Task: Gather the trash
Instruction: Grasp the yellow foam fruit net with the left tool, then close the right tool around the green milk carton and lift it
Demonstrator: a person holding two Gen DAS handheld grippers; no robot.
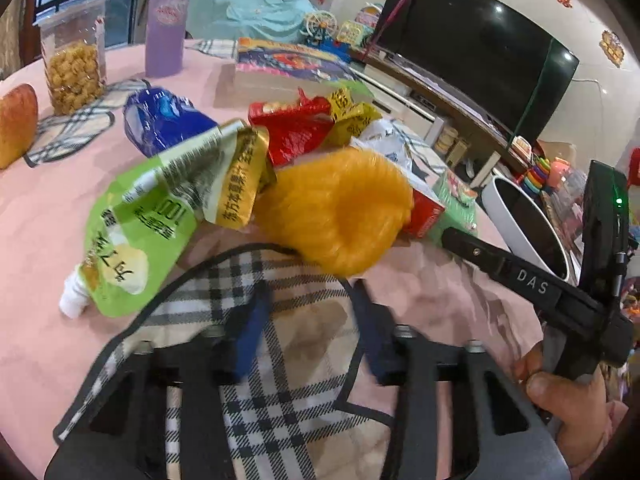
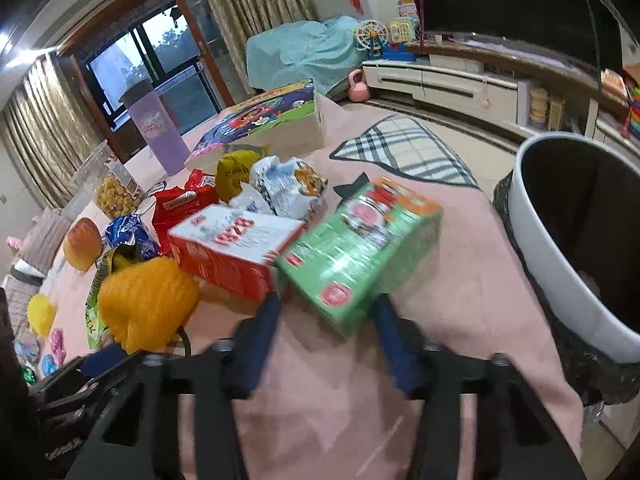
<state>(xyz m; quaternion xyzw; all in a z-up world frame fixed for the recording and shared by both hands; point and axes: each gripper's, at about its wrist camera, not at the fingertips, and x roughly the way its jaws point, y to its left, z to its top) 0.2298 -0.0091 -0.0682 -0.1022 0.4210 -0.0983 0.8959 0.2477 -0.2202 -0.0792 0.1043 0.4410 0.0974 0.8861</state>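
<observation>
A heap of trash lies on the pink table (image 2: 460,272). An orange foam net (image 1: 340,208) sits just ahead of my left gripper (image 1: 308,308), which is open and empty. The net also shows in the right wrist view (image 2: 148,300). Beside it lie a green pouch (image 1: 132,232), a red wrapper (image 1: 296,128) and a blue wrapper (image 1: 164,120). My right gripper (image 2: 326,312) is open, its fingers on either side of the near end of a green carton (image 2: 360,252). A red and white box (image 2: 236,244) lies to its left. The white trash bin (image 2: 540,240) stands at the right.
A purple bottle (image 1: 166,24), a jar of snacks (image 1: 74,64), a bread bun (image 1: 16,124) and a colourful book (image 2: 264,120) are at the far side of the table. Plaid mats (image 1: 260,312) lie on it. A TV (image 1: 472,40) stands beyond.
</observation>
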